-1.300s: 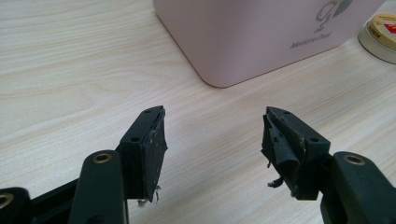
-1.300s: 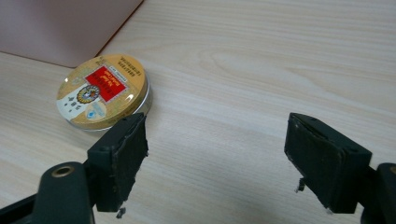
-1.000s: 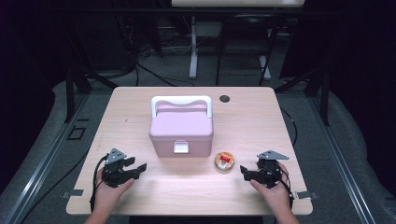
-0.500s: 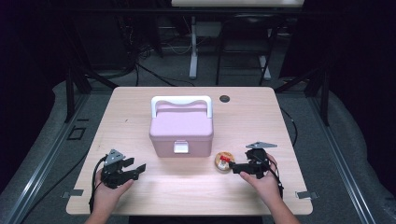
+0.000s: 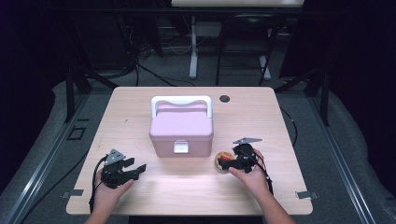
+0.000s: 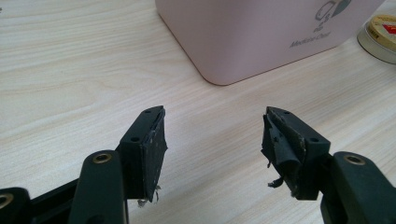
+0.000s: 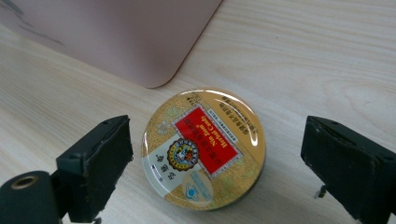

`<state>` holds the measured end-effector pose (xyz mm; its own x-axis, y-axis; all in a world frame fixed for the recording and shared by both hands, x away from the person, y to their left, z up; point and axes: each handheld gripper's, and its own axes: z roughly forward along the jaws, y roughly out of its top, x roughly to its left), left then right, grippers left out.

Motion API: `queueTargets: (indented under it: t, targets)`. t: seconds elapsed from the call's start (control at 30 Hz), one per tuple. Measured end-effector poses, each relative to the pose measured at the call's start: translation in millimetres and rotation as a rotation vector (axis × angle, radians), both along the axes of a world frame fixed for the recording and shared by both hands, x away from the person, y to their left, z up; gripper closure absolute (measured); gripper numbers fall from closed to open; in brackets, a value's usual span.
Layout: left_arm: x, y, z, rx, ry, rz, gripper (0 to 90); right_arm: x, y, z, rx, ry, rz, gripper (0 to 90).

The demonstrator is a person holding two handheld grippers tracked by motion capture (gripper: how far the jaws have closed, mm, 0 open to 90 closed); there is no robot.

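A pink box point(image 5: 182, 129) with a white handle and a front latch stands shut at the table's middle; its corner fills the top of both gripper views point(image 6: 261, 32) point(image 7: 116, 32). Just right of it lies a round gold tin point(image 5: 223, 161) with a red label point(image 7: 204, 145). My right gripper point(image 5: 227, 162) point(image 7: 215, 163) is open, its jaws standing either side of the tin without touching it. My left gripper point(image 5: 135, 170) point(image 6: 212, 140) is open over bare wood at the front left, pointing toward the box, nothing between its fingers.
A small black round disc point(image 5: 224, 98) is set into the light wood table point(image 5: 140, 107) near its far edge. The tin's edge point(image 6: 380, 32) peeks in at the left gripper view's top right. Dark floor, cables and desk legs lie beyond the table.
The right hand has moved left and forward from the front right corner, bringing its open gripper around the gold tin. The left hand has stayed put.
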<state>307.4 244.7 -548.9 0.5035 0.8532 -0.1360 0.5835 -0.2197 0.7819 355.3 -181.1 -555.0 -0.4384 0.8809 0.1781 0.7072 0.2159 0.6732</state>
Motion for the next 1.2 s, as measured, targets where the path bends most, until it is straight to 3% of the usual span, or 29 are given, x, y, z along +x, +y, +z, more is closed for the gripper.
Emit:
queueTargets:
  t: [0.47,1.2]
  targets:
    - [1.1,0.6,-0.7,-0.006,0.008,-0.004,39.4,7.1,15.2,-12.8,-0.03,0.009,0.023,13.5]
    - [0.8,2.5,-0.1,-0.024,0.008,0.007,39.4,2.0,15.7,-16.6,-0.073,0.006,0.031,19.8]
